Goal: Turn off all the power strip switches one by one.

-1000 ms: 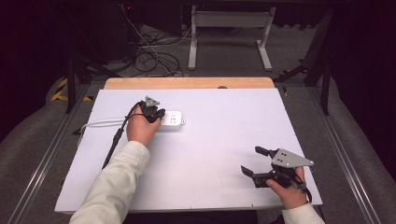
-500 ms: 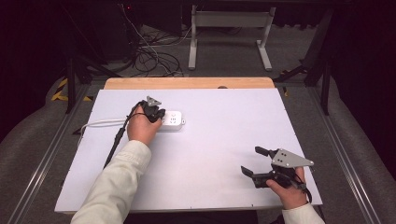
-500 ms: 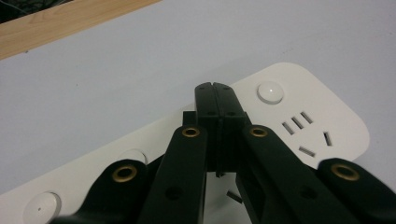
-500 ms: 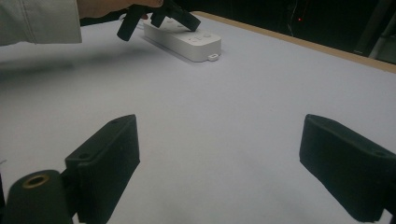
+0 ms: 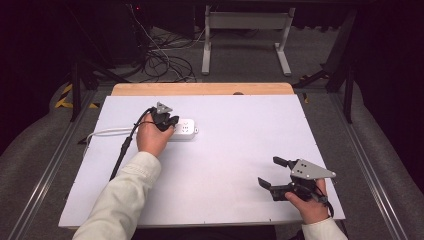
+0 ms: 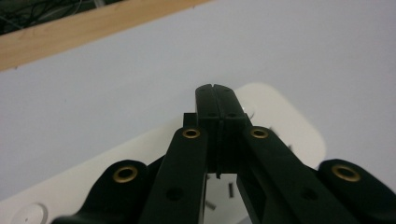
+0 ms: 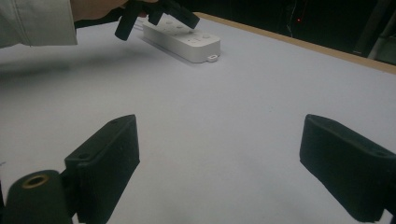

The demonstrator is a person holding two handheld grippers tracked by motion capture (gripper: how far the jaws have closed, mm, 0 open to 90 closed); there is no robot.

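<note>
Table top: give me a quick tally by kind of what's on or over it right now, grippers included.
Power strip, white: 1
White cord running off the strip: 1
Grippers: 2, the left gripper over the strip, jaws together; the right gripper near the front edge, jaws apart
Total: 4

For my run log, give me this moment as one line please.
left gripper: shut, tips over white power strip | right gripper: open, idle above white table | strip cable trailing left
</note>
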